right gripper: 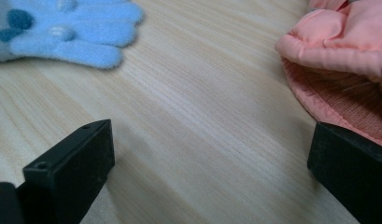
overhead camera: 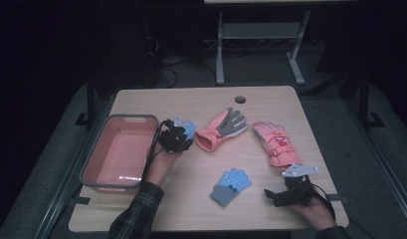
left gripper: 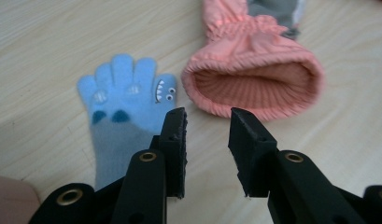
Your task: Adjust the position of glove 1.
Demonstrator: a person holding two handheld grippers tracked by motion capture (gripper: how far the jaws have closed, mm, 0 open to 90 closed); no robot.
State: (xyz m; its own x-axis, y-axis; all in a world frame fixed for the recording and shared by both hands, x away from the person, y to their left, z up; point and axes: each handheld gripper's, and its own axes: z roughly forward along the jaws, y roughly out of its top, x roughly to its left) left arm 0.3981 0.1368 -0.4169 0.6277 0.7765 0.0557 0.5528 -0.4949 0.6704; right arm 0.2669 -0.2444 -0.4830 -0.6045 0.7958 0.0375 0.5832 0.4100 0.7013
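- High view: left gripper (overhead camera: 177, 135) hovers beside the bin (overhead camera: 104, 172), over a blue glove (overhead camera: 186, 127); right gripper (overhead camera: 283, 195) rests on the surface (overhead camera: 191, 102).
- Left gripper view: jaws partly open, empty; blue glove (left gripper: 123, 102) and pink glove (left gripper: 254, 79) lie just ahead.
- Right gripper view: jaws wide, empty; padded glove (right gripper: 347, 70) touches one.

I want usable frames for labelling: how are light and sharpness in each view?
High view: dim and soft, floor beyond the table nearly black. Left gripper view: bright, the small blue glove sharp. Right gripper view: bright, the pink glove and near jaws softly blurred.
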